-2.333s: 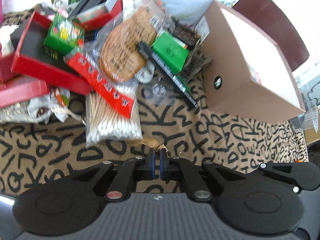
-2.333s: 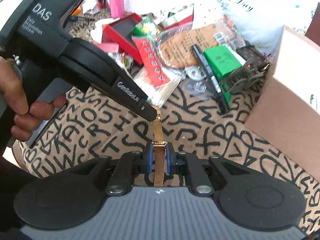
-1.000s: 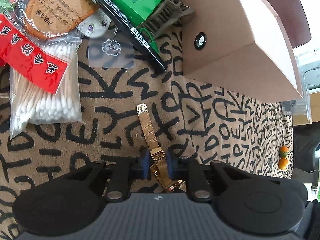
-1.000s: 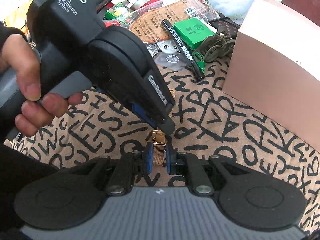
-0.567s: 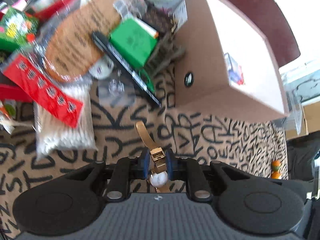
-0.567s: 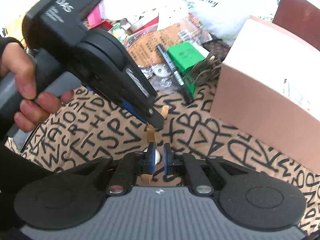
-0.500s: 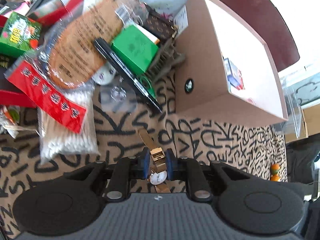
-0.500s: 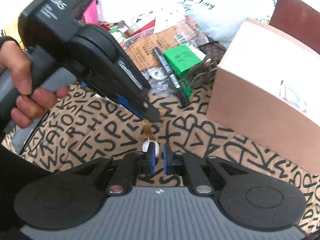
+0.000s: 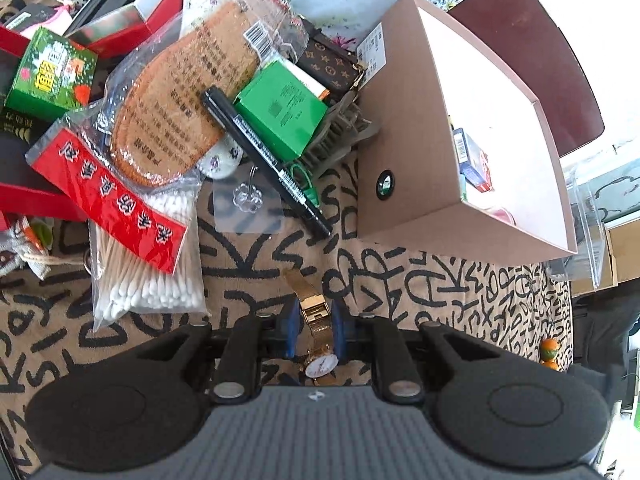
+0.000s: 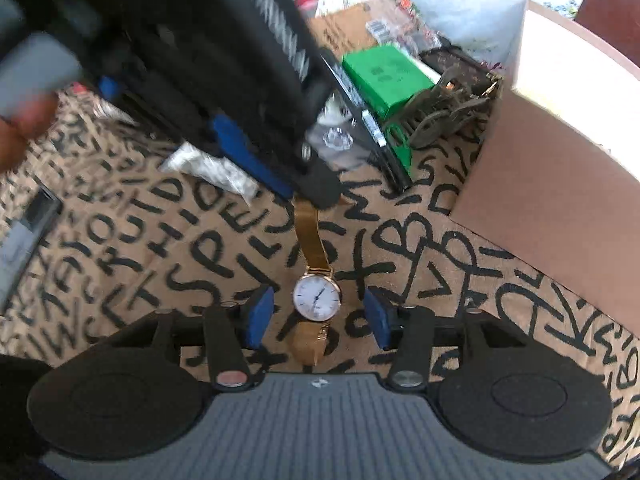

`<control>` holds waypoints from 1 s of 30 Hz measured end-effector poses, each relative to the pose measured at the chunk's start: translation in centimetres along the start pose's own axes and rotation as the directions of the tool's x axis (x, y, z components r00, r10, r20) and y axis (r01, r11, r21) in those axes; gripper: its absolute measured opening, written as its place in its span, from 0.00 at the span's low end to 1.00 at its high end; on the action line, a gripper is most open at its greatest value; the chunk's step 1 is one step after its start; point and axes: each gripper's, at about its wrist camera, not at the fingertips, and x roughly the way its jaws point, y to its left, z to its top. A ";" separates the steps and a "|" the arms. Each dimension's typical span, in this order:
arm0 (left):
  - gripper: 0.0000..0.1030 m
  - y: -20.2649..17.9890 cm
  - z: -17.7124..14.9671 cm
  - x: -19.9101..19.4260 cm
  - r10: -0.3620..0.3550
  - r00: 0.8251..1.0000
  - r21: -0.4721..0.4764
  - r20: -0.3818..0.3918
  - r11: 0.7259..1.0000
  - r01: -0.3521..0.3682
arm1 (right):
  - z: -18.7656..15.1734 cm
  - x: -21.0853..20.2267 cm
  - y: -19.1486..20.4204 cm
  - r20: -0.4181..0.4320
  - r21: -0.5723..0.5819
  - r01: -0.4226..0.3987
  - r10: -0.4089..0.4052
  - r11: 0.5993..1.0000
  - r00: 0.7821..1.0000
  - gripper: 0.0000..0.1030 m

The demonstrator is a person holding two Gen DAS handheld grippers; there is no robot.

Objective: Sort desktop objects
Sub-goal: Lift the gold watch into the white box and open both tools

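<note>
A gold mesh-band watch (image 9: 314,316) with a white dial hangs from my left gripper (image 9: 314,330), which is shut on its band near the clasp. In the right wrist view the watch (image 10: 317,295) dangles above the letter-patterned cloth, its dial between the spread blue pads. My right gripper (image 10: 318,316) is open and touches nothing. The left gripper (image 10: 308,188) holds the band's top end just above. An open cardboard box (image 9: 404,152) stands to the right, with a few small items inside.
A cluttered pile sits at the back: a black marker (image 9: 264,156), a green box (image 9: 280,108), a hair claw (image 9: 340,132), bagged cotton swabs (image 9: 140,256), bagged insoles (image 9: 180,108), red boxes (image 9: 132,28). A clear container (image 9: 588,208) stands at the far right.
My right gripper has opened and let go of the watch. The left gripper has taken the band and lifted the watch, which now hangs from it alone.
</note>
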 end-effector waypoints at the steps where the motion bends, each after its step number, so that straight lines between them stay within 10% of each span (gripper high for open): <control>1: 0.16 0.0 0.0 -0.1 0.000 1.000 0.002 0.002 1.000 0.000 | -0.1 0.3 0.0 -0.006 -0.004 0.001 -0.001 1.000 1.000 0.43; 3: 0.16 -0.1 0.1 -0.3 -0.002 1.000 0.003 0.009 1.000 0.002 | -0.3 0.2 -0.1 0.012 -0.006 -0.015 0.015 1.000 1.000 0.24; 30: 0.16 -8.6 5.0 -9.2 -0.219 0.951 0.142 0.220 0.971 0.191 | 3.3 -13.8 -5.1 0.360 0.092 -0.052 0.015 0.994 0.933 0.24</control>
